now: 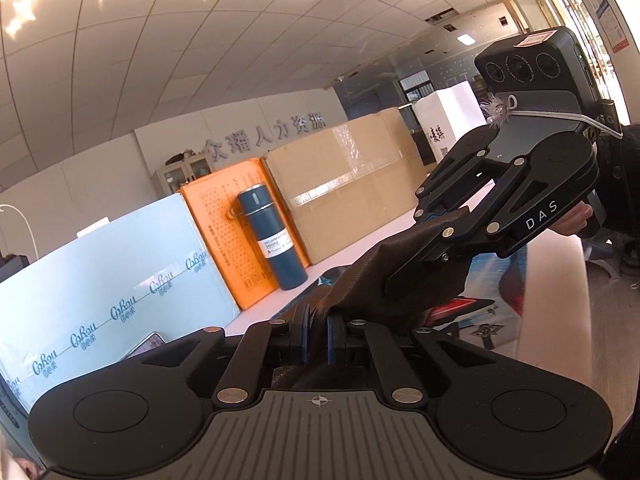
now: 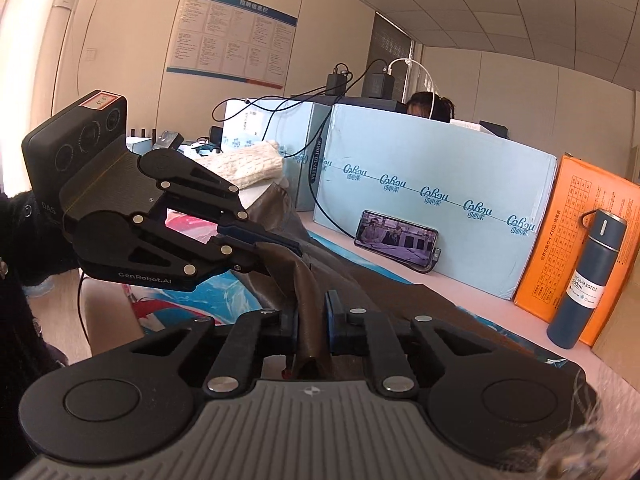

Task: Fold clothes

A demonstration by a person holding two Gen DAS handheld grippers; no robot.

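Observation:
A dark brown garment point(image 1: 360, 280) is stretched between both grippers above the table. In the left wrist view my left gripper point(image 1: 318, 338) sits at the bottom, shut on a bunched edge of the cloth. My right gripper point(image 1: 408, 256) comes in from the upper right, shut on another part of the same garment. In the right wrist view my right gripper point(image 2: 312, 322) pinches a brown fold point(image 2: 308, 292). There my left gripper point(image 2: 276, 254) is at the left, also shut on the cloth. The rest of the garment trails down onto the table.
A colourful mat point(image 1: 492, 276) covers the table. Along its far side stand a light blue box point(image 2: 432, 200), an orange box point(image 1: 224, 236), a blue vacuum bottle point(image 2: 586, 280) and a large cardboard box point(image 1: 348, 184). A phone point(image 2: 396, 240) leans on the blue box. A cream knitted garment point(image 2: 248, 166) lies behind.

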